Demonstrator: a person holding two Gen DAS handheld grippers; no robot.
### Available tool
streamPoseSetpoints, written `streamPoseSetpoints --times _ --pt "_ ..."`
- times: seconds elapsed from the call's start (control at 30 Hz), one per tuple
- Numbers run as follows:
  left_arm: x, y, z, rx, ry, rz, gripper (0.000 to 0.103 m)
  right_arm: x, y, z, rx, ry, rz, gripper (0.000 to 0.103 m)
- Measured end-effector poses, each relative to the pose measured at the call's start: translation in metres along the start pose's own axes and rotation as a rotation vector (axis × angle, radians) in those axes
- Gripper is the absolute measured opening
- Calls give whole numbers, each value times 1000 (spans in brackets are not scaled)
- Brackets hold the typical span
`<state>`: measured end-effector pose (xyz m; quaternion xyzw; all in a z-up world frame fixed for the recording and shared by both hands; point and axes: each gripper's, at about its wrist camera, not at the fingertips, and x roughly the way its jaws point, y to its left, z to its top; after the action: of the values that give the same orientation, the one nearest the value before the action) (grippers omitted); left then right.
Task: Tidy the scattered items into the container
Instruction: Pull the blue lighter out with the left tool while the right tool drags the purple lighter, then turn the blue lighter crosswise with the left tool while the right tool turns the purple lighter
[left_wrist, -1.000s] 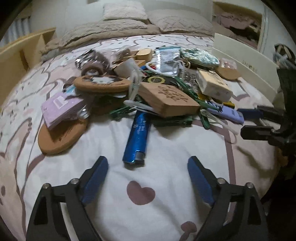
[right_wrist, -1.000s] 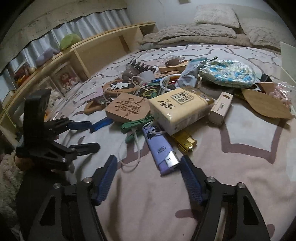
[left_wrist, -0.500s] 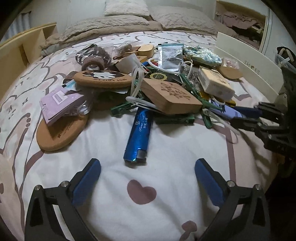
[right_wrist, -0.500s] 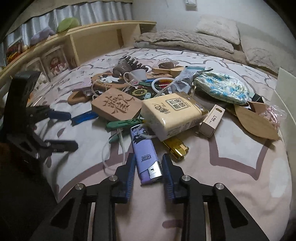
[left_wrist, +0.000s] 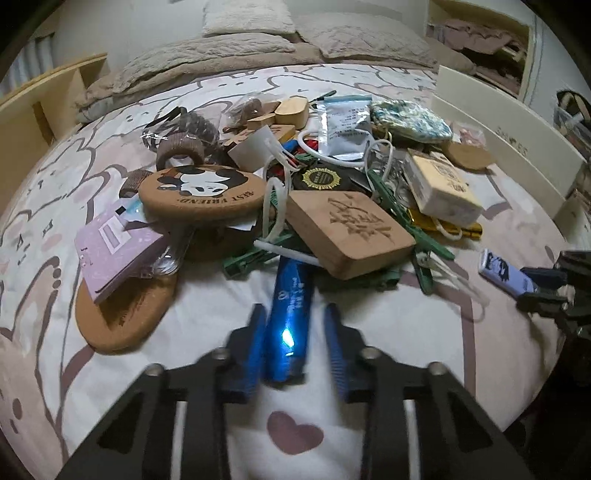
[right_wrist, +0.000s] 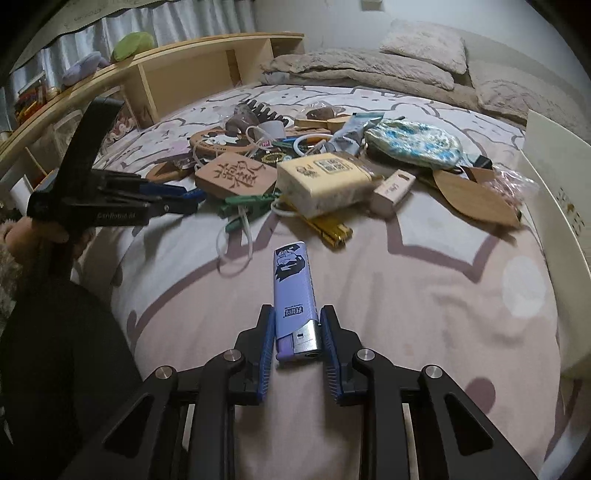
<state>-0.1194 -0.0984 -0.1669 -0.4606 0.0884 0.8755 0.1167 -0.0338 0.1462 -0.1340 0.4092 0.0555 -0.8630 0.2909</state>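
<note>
On the patterned bedsheet lies a heap of small items. A blue lighter (left_wrist: 291, 291) sticks out of its near edge, its far end under a carved wooden block (left_wrist: 351, 232). My left gripper (left_wrist: 293, 309) straddles it and is closing: the left pad touches it, the right pad stands a sliver off. My right gripper (right_wrist: 297, 310) is closing too, its pads pressed on a purple lighter (right_wrist: 293, 277) held apart from the heap. That lighter (left_wrist: 502, 271) also shows at the right of the left wrist view. A white container (right_wrist: 554, 166) stands at the bed's right side.
The heap holds a panda cork board (left_wrist: 203, 192), a tissue pack (right_wrist: 325, 177), a floral pouch (right_wrist: 413, 142), green pegs and white cords. A wooden shelf (right_wrist: 184, 74) runs along the left of the bed and pillows (left_wrist: 247, 18) lie at the back. A dark sleeve (right_wrist: 55, 350) fills the lower left.
My left gripper advanced around the blue lighter and its wide jaws narrowed onto it. My right gripper closed on the purple lighter and drew it out of the heap toward the near edge.
</note>
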Motion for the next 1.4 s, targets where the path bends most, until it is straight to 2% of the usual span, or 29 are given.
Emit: streamPoseSetpoints --times 0.3,0.5,0.63,0.67,0.73,0.8,0.83,0.9,0.97,1.1,1.4 --pt "-21 -7 -21 45 34 -51 22 -4 2 -7 -4 3 -12 26" --pt "-34 -14 -40 84 59 -55 22 -2 3 -9 -17 0 -24 26" --pt "-39 -10 -48 73 70 -45 23 -3 6 -9 -41 7 -48 26" --pt "-40 -10 -49 70 77 -35 24 -4 9 -10 -65 11 -70 26" --pt "-41 -8 -50 57 88 0 40 -5 13 -13 -106 14 -107 28" --pt "-41 -6 -51 51 98 41 53 -6 13 -14 -119 14 -133 41" --pt "-41 -5 -51 46 100 44 53 -6 11 -14 -115 15 -144 45" --pt "-40 -3 -52 37 100 41 53 -6 7 -14 -102 18 -173 68" --pt "-40 -1 -52 31 102 49 54 -5 -1 -13 -76 26 -202 81" --pt "-39 4 -53 15 108 88 67 -6 -15 -10 -25 31 -198 81" --pt "-40 20 -55 -44 100 95 67 -7 -31 -8 33 26 -205 82"
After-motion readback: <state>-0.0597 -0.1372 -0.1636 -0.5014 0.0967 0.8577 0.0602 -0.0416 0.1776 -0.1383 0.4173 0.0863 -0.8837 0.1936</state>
